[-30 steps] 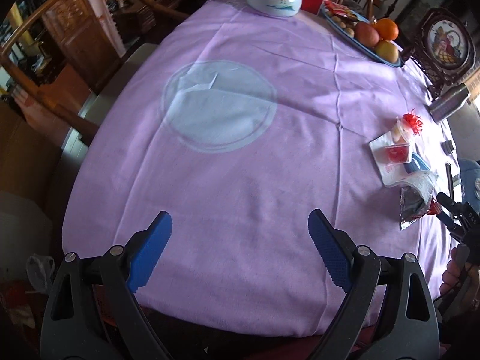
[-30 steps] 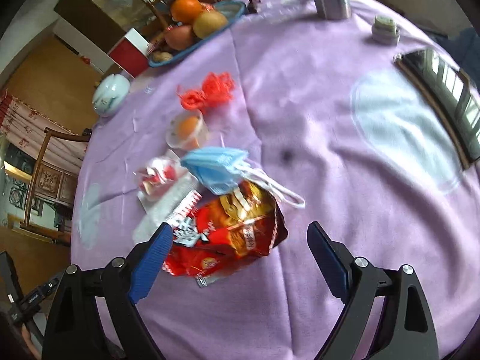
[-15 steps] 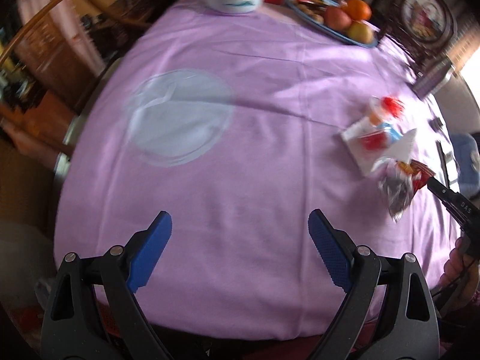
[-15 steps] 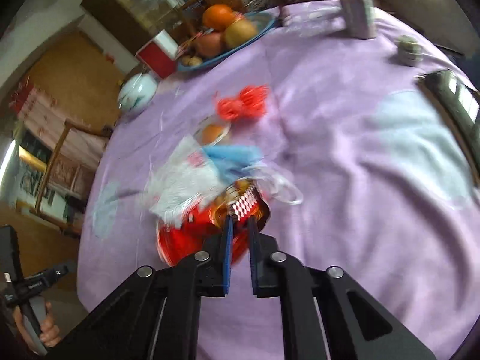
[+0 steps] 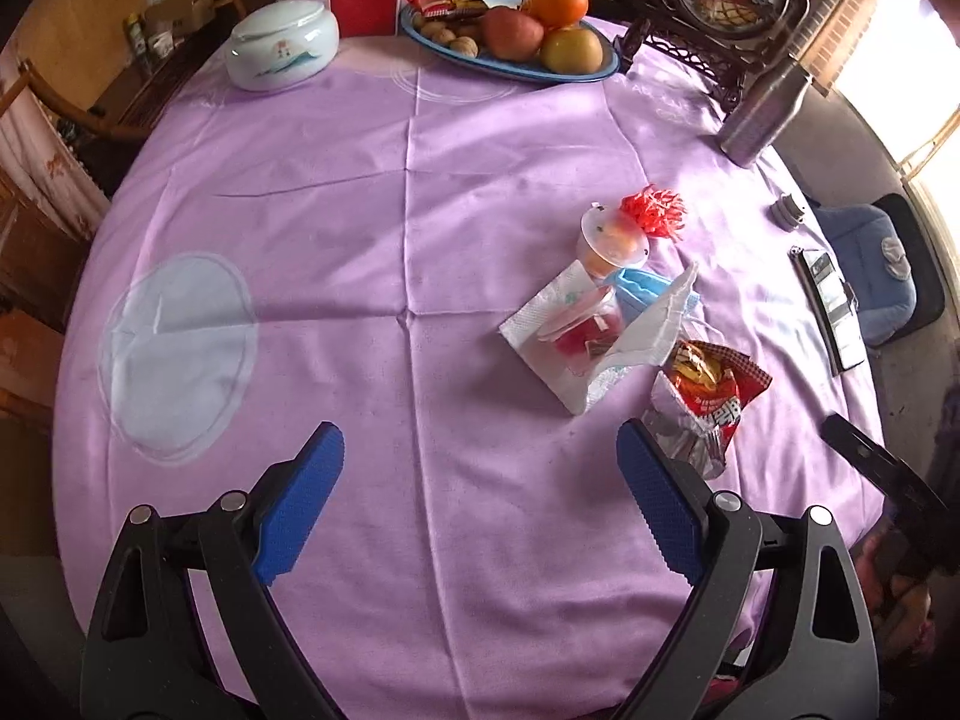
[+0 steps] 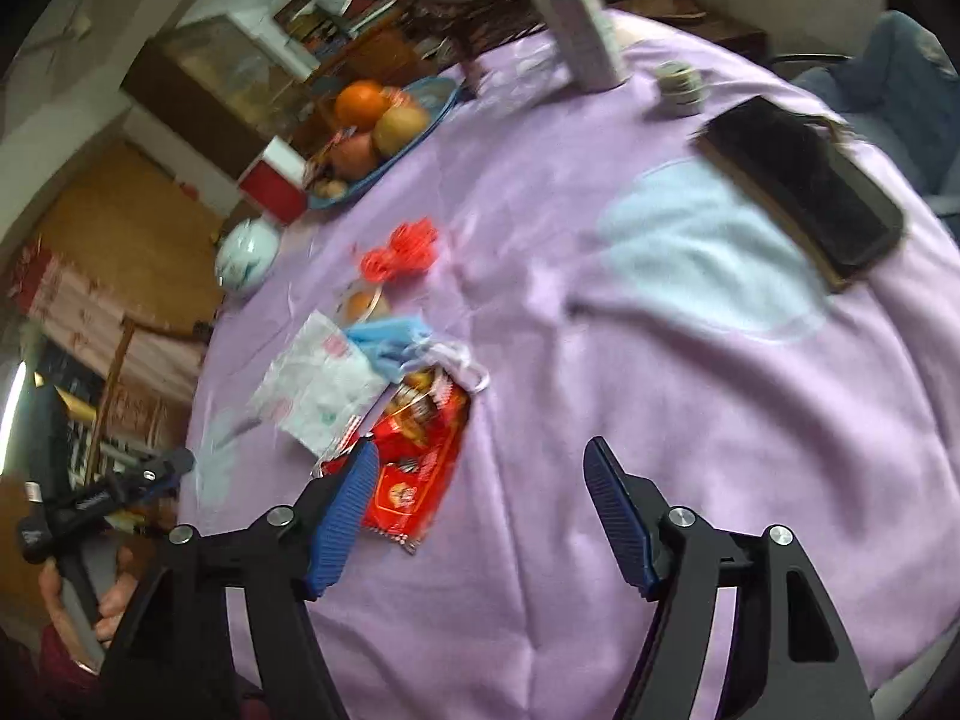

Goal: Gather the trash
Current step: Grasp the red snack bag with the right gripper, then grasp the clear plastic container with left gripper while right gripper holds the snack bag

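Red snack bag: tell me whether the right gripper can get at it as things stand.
Probably yes. The right gripper stands open, its jaws just reopened, and the red snack bag lies flat beside its left finger, uncovered on the near side.

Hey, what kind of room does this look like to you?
Most likely a home dining room: a round table under a lilac tablecloth, a blue platter of fruit and walnuts, and carved wooden chairs around it.

Left claw point(image 5: 480, 492) gapes wide, angled down; right claw point(image 6: 477, 504) has just been reopening, empty.
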The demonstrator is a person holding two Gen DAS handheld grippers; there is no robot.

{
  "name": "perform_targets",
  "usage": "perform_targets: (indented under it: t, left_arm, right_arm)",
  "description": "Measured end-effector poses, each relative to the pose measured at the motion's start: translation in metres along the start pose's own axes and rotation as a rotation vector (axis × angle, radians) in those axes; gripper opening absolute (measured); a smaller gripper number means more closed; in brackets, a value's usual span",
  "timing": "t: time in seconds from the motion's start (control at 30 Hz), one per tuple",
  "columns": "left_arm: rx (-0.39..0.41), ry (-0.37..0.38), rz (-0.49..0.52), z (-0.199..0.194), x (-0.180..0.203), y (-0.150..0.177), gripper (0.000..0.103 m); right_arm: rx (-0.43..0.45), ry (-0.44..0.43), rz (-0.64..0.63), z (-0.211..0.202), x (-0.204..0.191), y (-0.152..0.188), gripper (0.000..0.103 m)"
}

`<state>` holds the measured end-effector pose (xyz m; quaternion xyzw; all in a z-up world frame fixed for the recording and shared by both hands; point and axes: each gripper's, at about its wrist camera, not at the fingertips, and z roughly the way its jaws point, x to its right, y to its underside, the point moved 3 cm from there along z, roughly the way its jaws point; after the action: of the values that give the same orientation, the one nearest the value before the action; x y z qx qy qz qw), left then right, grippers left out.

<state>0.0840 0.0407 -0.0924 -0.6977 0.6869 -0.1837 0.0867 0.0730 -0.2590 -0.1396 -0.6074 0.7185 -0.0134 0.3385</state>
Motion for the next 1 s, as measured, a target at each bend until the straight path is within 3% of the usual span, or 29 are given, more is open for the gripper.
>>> perform_targets:
  t: [0.13, 0.27, 0.3, 0.33, 0.37, 0.4, 0.57, 0.8, 1.0]
  left_arm:
    - [0.004, -0.037, -0.038, -0.012, -0.019, 0.008, 0.089]
    - [0.012, -0.076, -0.076, -0.023, -0.037, 0.016, 0.089]
    - [0.012, -0.080, -0.081, -0.024, -0.039, 0.016, 0.089]
    - [0.014, -0.088, -0.087, -0.025, -0.042, 0.016, 0.089]
    - [0.015, -0.091, -0.091, -0.025, -0.043, 0.015, 0.089]
    - [0.016, -0.092, -0.095, -0.024, -0.044, 0.014, 0.089]
    - [0.008, -0.070, -0.076, -0.004, -0.032, -0.001, 0.089]
    - [-0.004, -0.039, 0.046, 0.050, 0.024, -0.044, 0.089]
    - [-0.094, 0.022, 0.141, 0.086, 0.074, -0.042, 0.089]
  right_arm:
    - [-0.054, -0.036, -0.017, 0.033, -0.019, -0.006, 0.073]
    - [-0.119, 0.017, -0.055, 0.073, -0.031, -0.011, 0.079]
    - [-0.145, 0.022, -0.061, 0.081, -0.032, -0.010, 0.074]
    - [-0.149, 0.013, -0.070, 0.083, -0.033, -0.009, 0.038]
    - [-0.151, -0.003, -0.096, 0.082, -0.038, -0.007, 0.023]
    - [-0.127, 0.002, -0.119, 0.074, -0.040, -0.006, 0.017]
    - [0.041, 0.071, -0.111, 0.010, -0.011, -0.019, 0.017]
    - [0.076, 0.140, 0.050, -0.050, 0.059, -0.016, 0.018]
    - [0.113, 0.127, 0.041, -0.066, 0.057, -0.014, 0.019]
